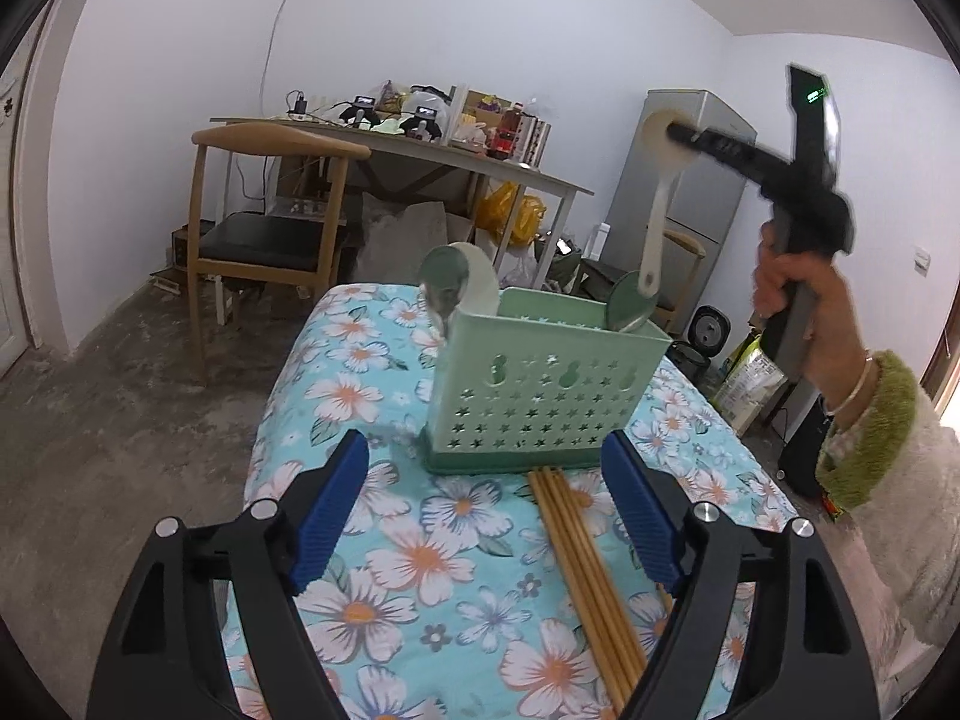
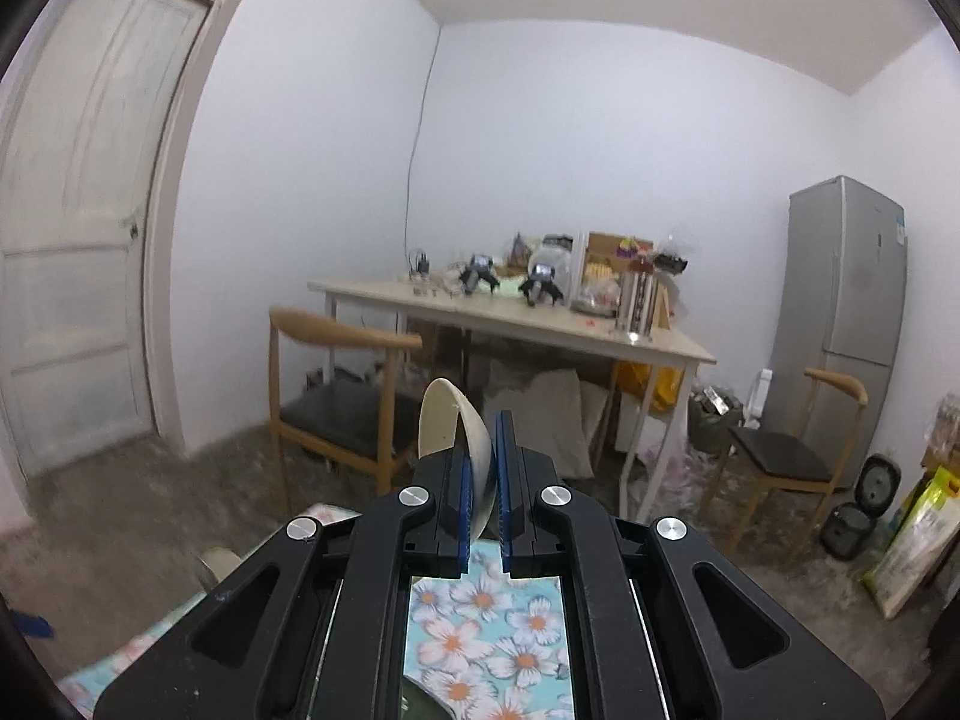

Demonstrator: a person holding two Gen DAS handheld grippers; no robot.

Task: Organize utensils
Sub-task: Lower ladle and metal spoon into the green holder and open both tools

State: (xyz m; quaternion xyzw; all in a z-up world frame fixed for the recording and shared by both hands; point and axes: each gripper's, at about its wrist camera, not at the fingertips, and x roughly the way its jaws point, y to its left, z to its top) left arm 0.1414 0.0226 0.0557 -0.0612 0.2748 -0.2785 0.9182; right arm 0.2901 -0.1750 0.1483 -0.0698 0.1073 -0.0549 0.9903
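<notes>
Cream plastic rice paddle (image 1: 659, 180), upper right of left view: right gripper (image 2: 481, 474) clamps its rounded blade, handle hanging over perforated mint caddy (image 1: 540, 384). Lower handle-first into rear slot. Left gripper (image 1: 486, 516) gapes empty around bamboo chopsticks (image 1: 576, 564), lower centre, on floral cloth (image 1: 372, 540).

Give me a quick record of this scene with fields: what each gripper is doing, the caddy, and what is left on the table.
left gripper: open, empty, above the chopsticks
right gripper: shut on white rice paddle, raised above caddy's right end
caddy: green, upright on floral cloth, utensils already inside
chopsticks: wooden bundle lying flat, touching caddy's base
</notes>
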